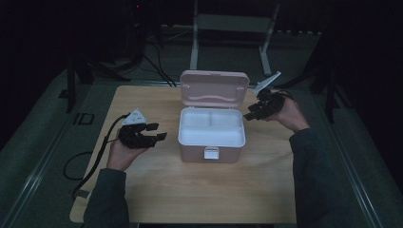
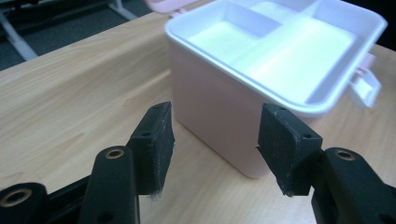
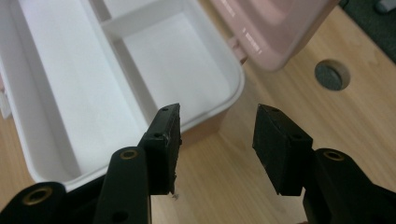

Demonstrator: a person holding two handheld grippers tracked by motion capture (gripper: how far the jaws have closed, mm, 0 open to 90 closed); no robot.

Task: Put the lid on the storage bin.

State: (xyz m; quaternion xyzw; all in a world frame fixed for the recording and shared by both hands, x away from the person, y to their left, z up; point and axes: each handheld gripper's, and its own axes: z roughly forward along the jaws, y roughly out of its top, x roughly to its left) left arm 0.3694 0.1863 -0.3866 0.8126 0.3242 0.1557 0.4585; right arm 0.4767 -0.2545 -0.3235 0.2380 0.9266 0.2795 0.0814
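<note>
A dim lab or recording room: a bare wooden counter [image 1: 190, 190] stands on grey floor, black cables [image 1: 152, 66] trail behind it, and a white metal stand [image 1: 233, 28] sits beyond in the dark.

In the left gripper view the far corner of the pink storage box [image 2: 219, 116] runs past the top edge, its white latch [image 2: 366, 88] blurred; in the right gripper view its raised lid [image 3: 275, 28] is cut off above the jaws
</note>
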